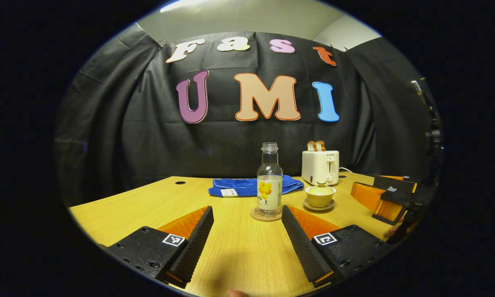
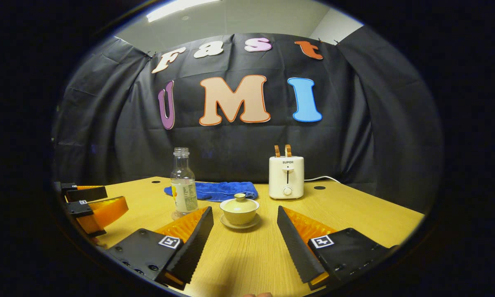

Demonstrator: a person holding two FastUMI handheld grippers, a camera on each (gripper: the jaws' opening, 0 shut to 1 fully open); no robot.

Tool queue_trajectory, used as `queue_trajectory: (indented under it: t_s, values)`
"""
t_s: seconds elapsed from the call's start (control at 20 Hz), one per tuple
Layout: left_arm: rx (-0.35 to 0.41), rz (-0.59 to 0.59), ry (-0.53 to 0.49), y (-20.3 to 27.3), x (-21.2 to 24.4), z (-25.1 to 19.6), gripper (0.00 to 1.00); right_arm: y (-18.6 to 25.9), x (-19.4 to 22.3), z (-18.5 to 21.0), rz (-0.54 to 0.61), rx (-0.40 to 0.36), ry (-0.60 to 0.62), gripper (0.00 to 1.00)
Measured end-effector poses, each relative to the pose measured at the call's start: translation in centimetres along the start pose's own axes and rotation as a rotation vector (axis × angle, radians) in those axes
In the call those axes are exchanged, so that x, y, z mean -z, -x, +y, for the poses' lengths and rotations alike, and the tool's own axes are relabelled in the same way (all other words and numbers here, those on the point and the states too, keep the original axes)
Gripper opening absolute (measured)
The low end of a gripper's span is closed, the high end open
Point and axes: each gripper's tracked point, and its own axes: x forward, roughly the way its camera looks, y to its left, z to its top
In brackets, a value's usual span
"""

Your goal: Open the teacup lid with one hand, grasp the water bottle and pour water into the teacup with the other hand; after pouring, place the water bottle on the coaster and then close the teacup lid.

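Standing on a round coaster [image 1: 266,215] mid-table: uncapped water bottle [image 1: 269,181]. Just beside it, lidded teacup [image 2: 239,209] on its saucer [image 2: 239,225]. Behind: blue towel [image 2: 218,190], white toaster [image 2: 286,176]. Left gripper [image 1: 247,235] and right gripper [image 2: 245,235] both spread wide, holding nothing.

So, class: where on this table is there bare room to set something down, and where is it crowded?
Free: the table right of the toaster, the near strip before each gripper, and the left side beside the blue towel. Crowded: the middle, where the bottle on its coaster, the lidded teacup and the toaster cluster.
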Motion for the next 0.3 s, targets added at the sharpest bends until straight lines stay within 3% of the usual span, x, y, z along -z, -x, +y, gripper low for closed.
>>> queue_trajectory:
  t_s: [0.3]
  values:
    - [0.007,0.000,-0.009,1.5,-0.1,-2.9,0.96,3.1,0.0,0.4,0.000,0.004,0.000,0.97]
